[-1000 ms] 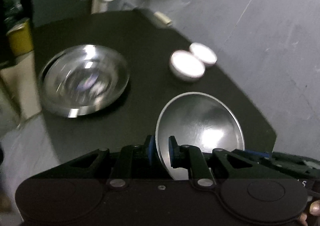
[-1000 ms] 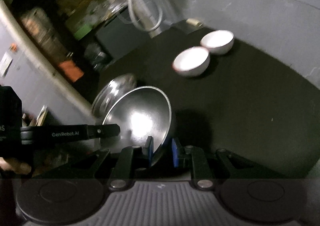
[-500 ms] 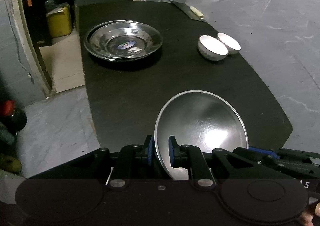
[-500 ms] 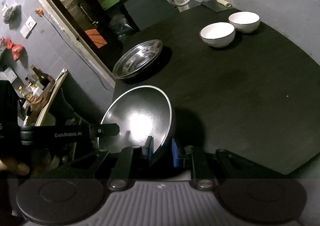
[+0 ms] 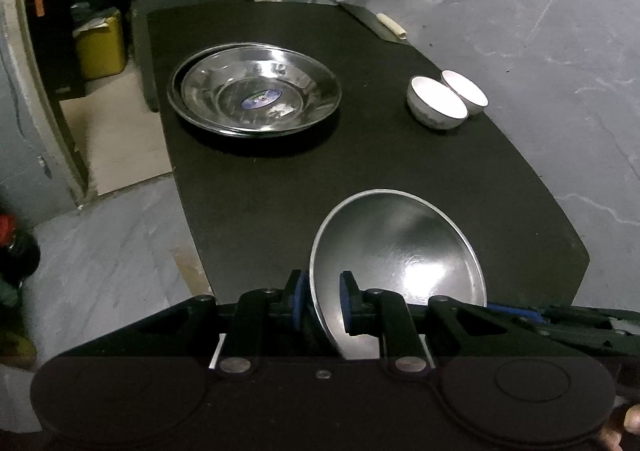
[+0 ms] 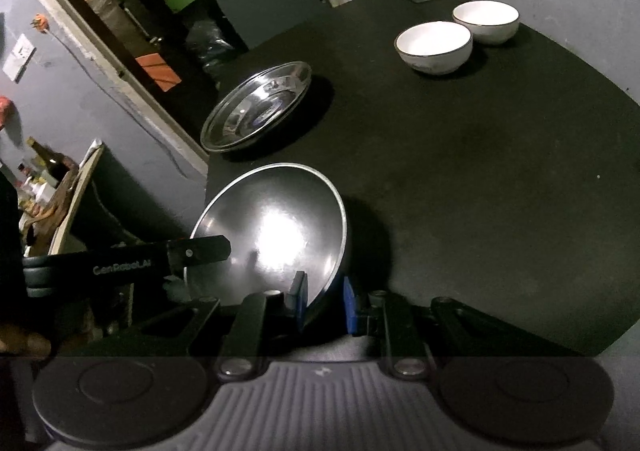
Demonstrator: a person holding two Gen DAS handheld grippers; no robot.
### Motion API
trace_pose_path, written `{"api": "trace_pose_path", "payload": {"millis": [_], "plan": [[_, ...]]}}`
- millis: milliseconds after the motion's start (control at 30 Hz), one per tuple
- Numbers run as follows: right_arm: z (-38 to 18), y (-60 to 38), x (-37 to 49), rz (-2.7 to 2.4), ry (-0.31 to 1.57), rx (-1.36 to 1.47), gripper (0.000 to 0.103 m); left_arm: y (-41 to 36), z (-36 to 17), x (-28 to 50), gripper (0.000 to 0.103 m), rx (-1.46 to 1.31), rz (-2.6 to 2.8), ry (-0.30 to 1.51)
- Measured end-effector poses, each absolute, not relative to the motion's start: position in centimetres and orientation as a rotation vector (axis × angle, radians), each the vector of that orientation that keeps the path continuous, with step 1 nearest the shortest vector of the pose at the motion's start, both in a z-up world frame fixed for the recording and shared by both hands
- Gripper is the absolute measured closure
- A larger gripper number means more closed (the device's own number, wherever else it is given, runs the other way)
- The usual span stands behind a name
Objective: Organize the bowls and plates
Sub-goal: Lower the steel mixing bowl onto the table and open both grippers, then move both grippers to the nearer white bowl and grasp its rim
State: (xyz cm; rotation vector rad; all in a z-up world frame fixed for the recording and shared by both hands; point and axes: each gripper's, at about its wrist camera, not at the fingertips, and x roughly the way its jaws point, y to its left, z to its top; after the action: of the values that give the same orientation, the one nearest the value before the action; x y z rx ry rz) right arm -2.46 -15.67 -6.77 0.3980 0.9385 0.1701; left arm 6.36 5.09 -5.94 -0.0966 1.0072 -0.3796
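Observation:
Both grippers clamp the rim of one steel bowl (image 5: 400,251) from opposite sides and hold it above the near end of the black table (image 5: 380,163). My left gripper (image 5: 322,301) is shut on its left rim. My right gripper (image 6: 324,303) is shut on its right rim, with the bowl (image 6: 276,235) tilted toward the left. Stacked steel plates (image 5: 256,89) sit at the far left of the table and also show in the right wrist view (image 6: 258,107). Two white bowls (image 5: 438,103) stand side by side at the far right, also in the right wrist view (image 6: 434,45).
A cleaver (image 5: 380,27) with a pale handle lies at the table's far edge. A yellow bin (image 5: 100,45) stands on the floor at the left. Cluttered shelves and bottles (image 6: 44,175) are left of the table. Grey floor surrounds the table.
Both views have swung and steadied, so more of the table's far end shows. The steel bowl stays clamped by both grippers in the same way.

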Motion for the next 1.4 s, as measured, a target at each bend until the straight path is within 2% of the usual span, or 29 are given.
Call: {"api": "trace_pose_path", "payload": {"millis": [167,233,333,400,467,533,567,633,667,700,800,1400], "plan": [[-6.6,-15.3,-2.2,0.131,0.940,0.400,0.080,5.5,-6.6,7.2,0.078,-0.108,-0.439,1.018],[-6.5,-15.1,-2.2,0.112,0.947,0.392,0.072,5.8,-6.6,7.2,0.077,-0.115,-0.454,1.017],[-6.1,-15.1,-2.3,0.089,0.947,0.382,0.070,6.5,-6.0,7.0,0.064,-0.107,-0.437,0.996],[-5.6,-15.1,-2.3,0.075,0.934,0.364,0.069,7.2,-5.4,6.7,0.050,-0.103,-0.423,0.968],[-5.0,-15.1,-2.4,0.066,0.915,0.337,0.061,7.7,-4.7,6.5,0.041,-0.098,-0.404,0.936],[-4.3,-15.1,-2.4,0.055,0.893,0.309,0.045,8.1,-4.1,6.3,0.028,-0.098,-0.381,0.906],[-4.0,-15.1,-2.4,0.050,0.882,0.296,0.042,8.2,-3.9,6.3,0.019,-0.100,-0.367,0.889],[-3.6,-15.1,-2.3,0.032,0.862,0.270,0.020,8.4,-3.3,6.4,0.005,-0.107,-0.341,0.858],[-3.4,-15.2,-2.2,0.019,0.855,0.255,0.014,8.3,-3.1,6.4,0.001,-0.110,-0.334,0.845],[-3.4,-15.3,-2.0,0.008,0.849,0.245,0.007,8.2,-2.9,6.6,0.001,-0.111,-0.326,0.836],[-3.5,-15.9,-1.4,-0.008,0.838,0.238,0.000,7.5,-2.7,7.7,0.001,-0.090,-0.305,0.859],[-5.4,-23.6,3.7,-0.071,0.712,0.252,0.000,0.8,-1.1,12.3,0.001,-0.015,-0.166,0.854]]}}
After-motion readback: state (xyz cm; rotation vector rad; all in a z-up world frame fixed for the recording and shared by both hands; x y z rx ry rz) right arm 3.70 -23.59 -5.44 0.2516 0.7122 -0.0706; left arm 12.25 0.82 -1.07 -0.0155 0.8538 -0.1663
